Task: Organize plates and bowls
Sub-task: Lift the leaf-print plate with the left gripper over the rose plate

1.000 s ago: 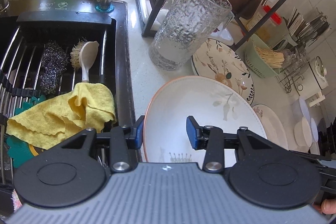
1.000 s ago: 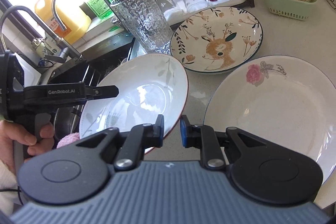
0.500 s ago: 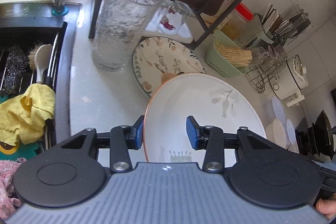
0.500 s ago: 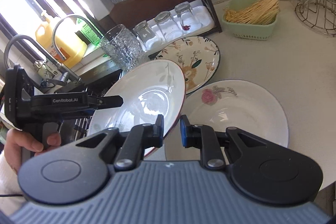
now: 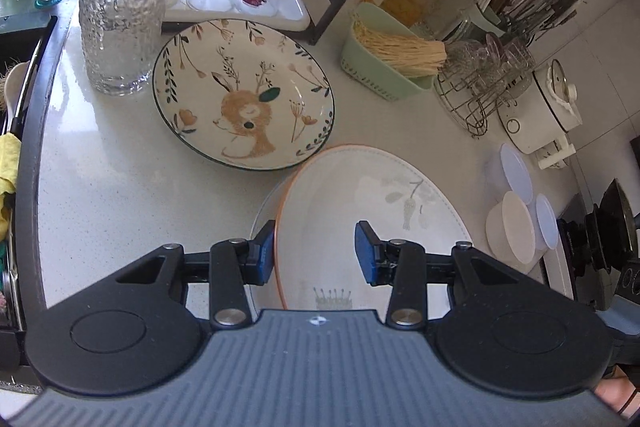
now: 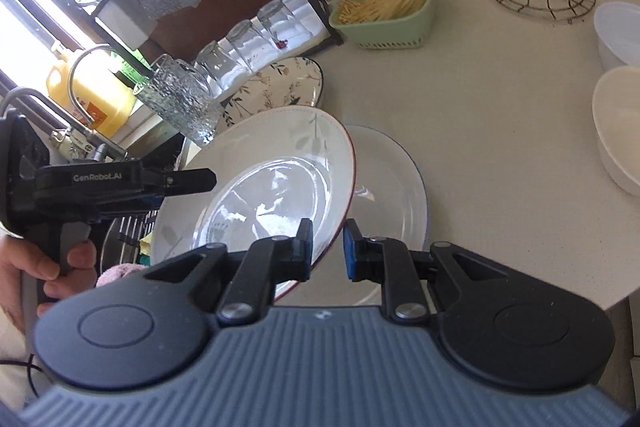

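Carrying the white plate [image 5: 360, 227] by its rim with both grippers, I now have it tilted in the air over the rose plate [image 6: 400, 187] on the tabletop [image 5: 120, 167]; a second ago it hung by the sink. My left gripper [image 5: 316, 253] clamps one edge, my right gripper [image 6: 326, 245] is clenched on the opposite edge. The deer plate [image 5: 244, 95] lies just beside, behind. I judge the stack is nearly lined up; lowering comes next.

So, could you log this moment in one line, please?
left tongs: gripping white orange-rimmed ceramic plate | right tongs: same plate | position: tilted over plain white plate
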Action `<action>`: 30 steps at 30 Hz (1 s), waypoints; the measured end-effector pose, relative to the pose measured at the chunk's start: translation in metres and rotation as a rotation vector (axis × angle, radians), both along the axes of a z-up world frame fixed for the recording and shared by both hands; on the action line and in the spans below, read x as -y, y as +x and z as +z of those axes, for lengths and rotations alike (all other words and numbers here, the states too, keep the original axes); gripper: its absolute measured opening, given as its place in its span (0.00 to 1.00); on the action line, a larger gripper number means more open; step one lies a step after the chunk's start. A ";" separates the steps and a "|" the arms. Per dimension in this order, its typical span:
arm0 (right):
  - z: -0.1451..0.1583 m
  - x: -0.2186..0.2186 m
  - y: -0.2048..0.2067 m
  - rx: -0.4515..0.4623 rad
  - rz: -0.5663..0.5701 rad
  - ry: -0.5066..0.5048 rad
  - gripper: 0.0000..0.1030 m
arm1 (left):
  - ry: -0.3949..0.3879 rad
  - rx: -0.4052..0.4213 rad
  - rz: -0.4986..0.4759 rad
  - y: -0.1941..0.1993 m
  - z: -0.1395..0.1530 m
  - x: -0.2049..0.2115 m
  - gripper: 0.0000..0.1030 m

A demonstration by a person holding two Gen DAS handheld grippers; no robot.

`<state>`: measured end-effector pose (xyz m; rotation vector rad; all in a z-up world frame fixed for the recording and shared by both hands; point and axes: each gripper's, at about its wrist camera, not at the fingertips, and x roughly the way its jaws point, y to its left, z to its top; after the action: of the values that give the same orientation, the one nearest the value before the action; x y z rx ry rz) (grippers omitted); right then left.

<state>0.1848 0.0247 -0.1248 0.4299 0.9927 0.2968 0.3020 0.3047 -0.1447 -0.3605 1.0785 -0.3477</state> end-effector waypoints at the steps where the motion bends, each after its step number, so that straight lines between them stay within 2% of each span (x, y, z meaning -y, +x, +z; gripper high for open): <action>1: -0.004 0.001 -0.001 -0.007 0.006 -0.002 0.19 | 0.009 -0.003 -0.003 -0.001 -0.001 0.004 0.44; 13: -0.023 0.017 0.008 -0.022 0.040 -0.030 0.19 | 0.091 -0.014 -0.024 -0.002 -0.012 0.031 0.44; 19: -0.028 0.019 0.019 -0.025 0.081 -0.042 0.19 | 0.143 -0.014 -0.003 -0.003 -0.016 0.039 0.44; 30: -0.024 0.021 0.038 0.007 0.117 -0.099 0.19 | 0.132 -0.046 0.041 -0.004 -0.022 0.041 0.44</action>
<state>0.2227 0.0036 -0.1491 0.2811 1.0228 0.3523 0.2979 0.2639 -0.1663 -0.2731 1.1318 -0.2315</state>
